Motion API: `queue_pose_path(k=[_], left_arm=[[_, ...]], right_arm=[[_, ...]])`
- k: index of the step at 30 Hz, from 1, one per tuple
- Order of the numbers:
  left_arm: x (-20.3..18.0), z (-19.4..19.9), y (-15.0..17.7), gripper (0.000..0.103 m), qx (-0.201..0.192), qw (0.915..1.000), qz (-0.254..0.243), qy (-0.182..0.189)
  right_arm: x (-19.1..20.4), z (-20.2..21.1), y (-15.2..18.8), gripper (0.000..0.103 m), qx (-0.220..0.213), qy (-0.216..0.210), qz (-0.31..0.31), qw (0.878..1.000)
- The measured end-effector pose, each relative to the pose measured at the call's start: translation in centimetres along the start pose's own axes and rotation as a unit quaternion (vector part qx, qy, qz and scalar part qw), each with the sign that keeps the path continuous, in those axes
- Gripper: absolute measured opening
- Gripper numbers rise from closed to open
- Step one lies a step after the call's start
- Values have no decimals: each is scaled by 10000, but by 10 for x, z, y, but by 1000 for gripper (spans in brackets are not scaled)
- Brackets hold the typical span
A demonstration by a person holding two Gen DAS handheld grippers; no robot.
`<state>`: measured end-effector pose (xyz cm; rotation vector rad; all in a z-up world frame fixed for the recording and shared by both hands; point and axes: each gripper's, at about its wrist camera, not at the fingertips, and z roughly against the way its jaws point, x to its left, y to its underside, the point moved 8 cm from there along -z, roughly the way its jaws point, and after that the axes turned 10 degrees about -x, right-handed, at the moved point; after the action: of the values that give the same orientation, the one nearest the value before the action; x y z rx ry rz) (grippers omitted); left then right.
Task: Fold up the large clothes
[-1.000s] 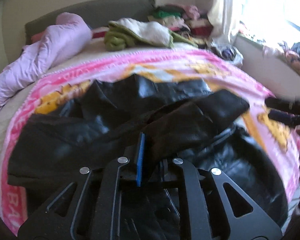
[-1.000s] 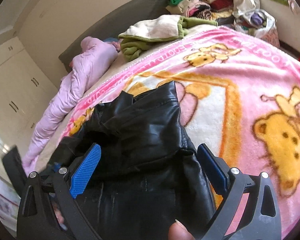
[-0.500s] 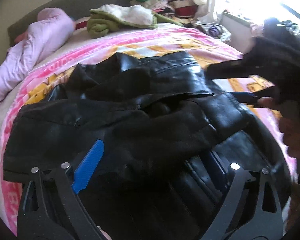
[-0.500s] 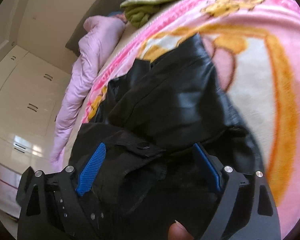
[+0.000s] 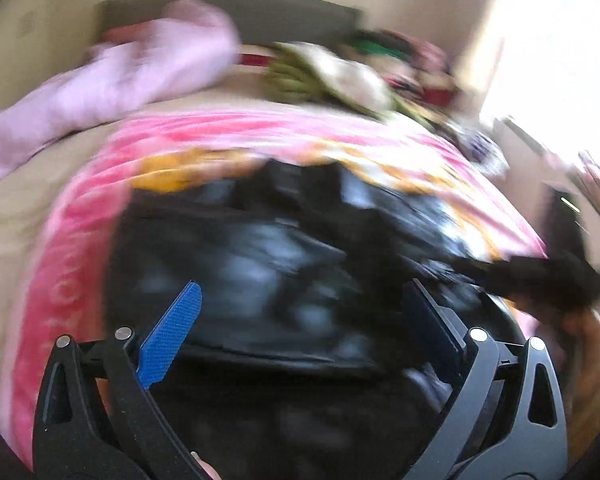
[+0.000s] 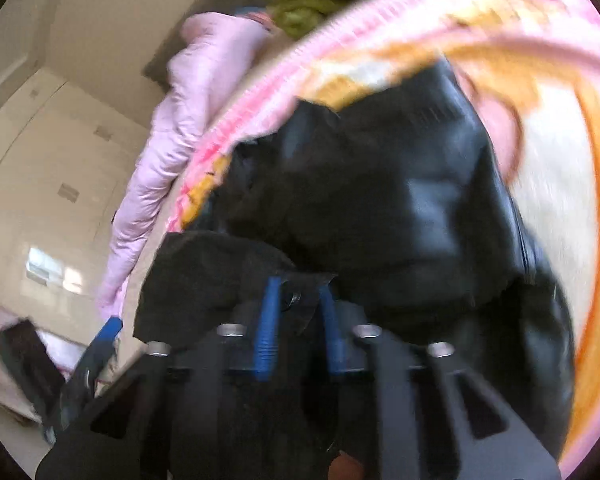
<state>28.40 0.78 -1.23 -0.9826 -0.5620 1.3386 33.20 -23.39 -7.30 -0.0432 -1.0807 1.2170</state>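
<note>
A black leather jacket (image 5: pixel 280 248) lies crumpled on a pink bear-print blanket (image 5: pixel 80 260). In the left wrist view my left gripper (image 5: pixel 300 320) hovers just above the jacket. Its jaws are opening wide and press on nothing. At the right edge of that view, dark and blurred, my right gripper (image 5: pixel 540 276) reaches in, held by a hand. In the right wrist view the right gripper (image 6: pixel 298 300) is closing, and its blue pads pinch a flap of the jacket (image 6: pixel 400 200) that bears a snap. One blue pad of the left gripper (image 6: pixel 100 344) shows at the lower left.
A lilac quilted coat (image 5: pixel 120 76) lies along the bed's far left by the grey headboard (image 5: pixel 280 8). A green and cream pile of clothes (image 5: pixel 328 76) sits at the far end. White wardrobe doors (image 6: pixel 40 160) stand beyond the bed. Bright window light fills the right.
My left gripper let go of the jacket fold, opened wide and drew back. My right gripper came down onto the jacket's edge and closed on a flap of it.
</note>
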Motion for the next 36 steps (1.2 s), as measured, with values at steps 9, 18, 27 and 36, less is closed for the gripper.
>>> queue_pose_path(k=[9, 18, 27, 36], left_arm=[[107, 7, -27, 93, -330, 9811, 1646, -962], [81, -50, -24, 35, 206, 9864, 1491, -666], [69, -96, 25, 18, 957, 9881, 805, -898], [68, -96, 25, 18, 944, 9899, 569, -891]], right_arm=[[65, 30, -58, 4, -1069, 83, 1740, 9789], [40, 29, -80, 4, -1250, 604, 2071, 9684], [-6, 9, -65, 4, -1037, 1275, 1833, 9692], [-7, 5, -65, 20, -1379, 1960, 1806, 9539]])
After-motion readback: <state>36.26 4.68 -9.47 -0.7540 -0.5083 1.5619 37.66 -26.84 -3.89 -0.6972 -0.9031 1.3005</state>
